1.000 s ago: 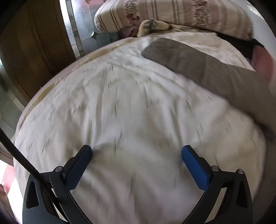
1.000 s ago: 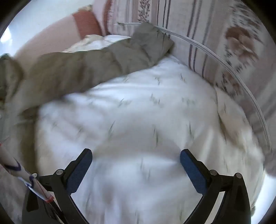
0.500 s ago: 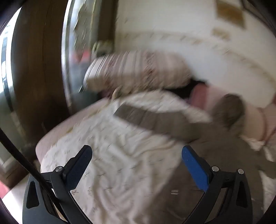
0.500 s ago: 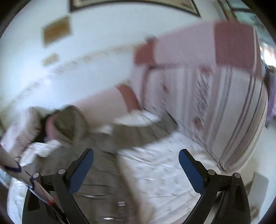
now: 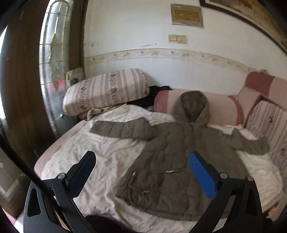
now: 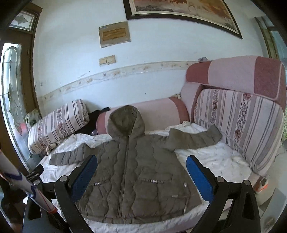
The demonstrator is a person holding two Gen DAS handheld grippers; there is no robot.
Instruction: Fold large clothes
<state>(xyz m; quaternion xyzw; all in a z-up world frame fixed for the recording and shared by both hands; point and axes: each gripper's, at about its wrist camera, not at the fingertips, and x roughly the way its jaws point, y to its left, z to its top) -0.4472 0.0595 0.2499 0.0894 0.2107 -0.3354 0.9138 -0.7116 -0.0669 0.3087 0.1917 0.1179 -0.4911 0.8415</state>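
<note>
Both sets of jaws stand wide apart and hold nothing: the left gripper (image 5: 141,172) and the right gripper (image 6: 141,172) hang in the air above the near edge of the bed, well clear of the cloth.

The jacket (image 6: 136,172) lies flat on the white sheet (image 5: 100,148), front up and zipped, with both sleeves spread outward and its hood (image 6: 126,121) propped against the pink bolster (image 6: 157,113) at the wall. Seen from the right gripper it sits squarely between the fingers; from the left gripper it lies toward the right finger, with bare sheet between the fingers' left half.

A second ago both cameras were low over the sheet, showing only a sleeve each; half a second ago they were swinging upward in a blur. Now both have drawn back and the whole garment is in sight (and sharply so).

Around it: a striped pillow (image 5: 105,91) at the left end of the bed, a striped cushion (image 6: 238,125) upright at the right end with the right sleeve's cuff touching it, and a framed picture (image 6: 181,9) on the wall above. Nothing lies on the jacket.
</note>
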